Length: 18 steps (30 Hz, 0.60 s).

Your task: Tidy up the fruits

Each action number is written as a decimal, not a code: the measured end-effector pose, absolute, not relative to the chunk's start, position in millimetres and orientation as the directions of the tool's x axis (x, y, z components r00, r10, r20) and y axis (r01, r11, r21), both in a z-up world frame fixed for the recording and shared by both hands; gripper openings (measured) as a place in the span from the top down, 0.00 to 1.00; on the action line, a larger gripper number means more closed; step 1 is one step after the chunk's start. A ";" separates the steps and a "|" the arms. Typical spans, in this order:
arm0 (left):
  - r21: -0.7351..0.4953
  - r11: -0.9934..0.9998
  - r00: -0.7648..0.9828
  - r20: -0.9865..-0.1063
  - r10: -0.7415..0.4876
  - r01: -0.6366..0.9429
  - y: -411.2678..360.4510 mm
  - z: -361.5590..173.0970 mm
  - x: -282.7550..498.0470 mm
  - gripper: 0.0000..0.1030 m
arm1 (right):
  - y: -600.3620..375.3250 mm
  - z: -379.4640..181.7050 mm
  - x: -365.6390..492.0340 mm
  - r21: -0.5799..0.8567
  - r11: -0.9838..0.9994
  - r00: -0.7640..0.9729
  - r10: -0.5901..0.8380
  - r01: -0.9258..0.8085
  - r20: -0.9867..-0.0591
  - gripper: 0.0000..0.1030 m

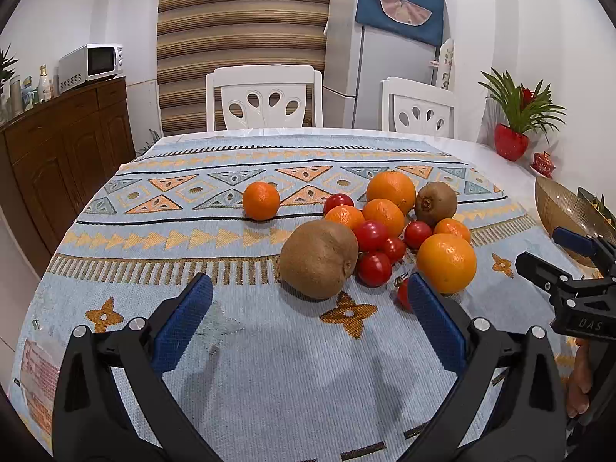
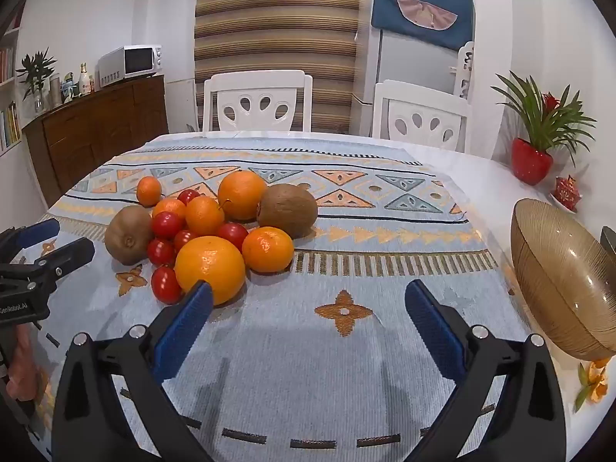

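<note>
Both units identical: left gripper point(image 1: 310, 308) and right gripper point(image 2: 308, 308) w/ matte black angular arms, blue textured pads point(image 1: 181, 323), silver round screws at pivots. Lower left of right view: white "GenRobot.AI" print on housing. Right edge of left view: "DAS" lettering.

Fruit lies heaped on the cloth ahead of me. Nearest sits a big brown kiwi point(image 1: 318, 258), on its side, touching a knot of glossy red tomatoes point(image 1: 371, 235). Right of those rests a large orange point(image 1: 446, 263); a second large orange point(image 1: 390, 191) lies at the back, with a second kiwi point(image 1: 436, 204) just beside it, stem end facing me. Small mandarins point(image 1: 384, 215) are wedged between them. One mandarin point(image 1: 261, 200) lies alone, apart to the left. An amber ribbed bowl point(image 2: 558, 269) stands tilted at the far right, well apart from the heap.
</note>
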<state>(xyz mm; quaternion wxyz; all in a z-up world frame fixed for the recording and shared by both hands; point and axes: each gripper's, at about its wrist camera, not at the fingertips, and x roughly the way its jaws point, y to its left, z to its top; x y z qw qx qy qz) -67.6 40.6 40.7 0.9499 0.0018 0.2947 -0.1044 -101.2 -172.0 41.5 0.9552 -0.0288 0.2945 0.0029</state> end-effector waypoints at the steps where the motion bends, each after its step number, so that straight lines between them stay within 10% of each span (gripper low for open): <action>1: -0.059 0.978 0.804 -0.560 -0.197 0.199 40.6 40.6 -67.8 0.03 | -171.8 41.4 -101.1 -0.054 0.998 0.827 -0.012 -0.023 -0.562 0.05; 18: -0.048 0.978 0.799 -0.570 -0.192 0.201 39.1 38.9 -67.3 0.03 | -170.4 40.4 -101.9 -0.051 0.998 0.825 -0.008 -0.025 -0.566 0.05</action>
